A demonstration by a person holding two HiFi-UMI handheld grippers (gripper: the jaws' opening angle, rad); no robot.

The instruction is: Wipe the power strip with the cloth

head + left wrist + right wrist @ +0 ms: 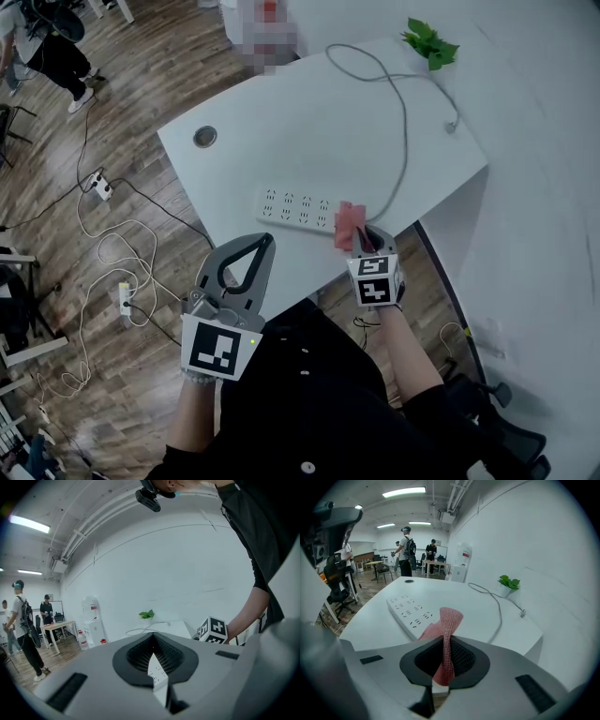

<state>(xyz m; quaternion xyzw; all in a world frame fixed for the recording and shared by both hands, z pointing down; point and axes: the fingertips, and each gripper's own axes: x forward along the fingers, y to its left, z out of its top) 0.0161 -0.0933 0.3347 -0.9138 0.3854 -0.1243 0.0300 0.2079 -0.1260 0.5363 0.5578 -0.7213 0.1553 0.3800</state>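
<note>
Between the jaws of the right gripper (446, 641): a pink knitted cloth (449, 620), pinched tight, its free end drooping onto the near end of the long white plastic power strip (408, 611) on the white table (309, 131). Left gripper (262, 242) closed on nothing, strip just beyond its tips. Wiping apparently only starting; nearly the whole socket face ahead left to cover.
</note>
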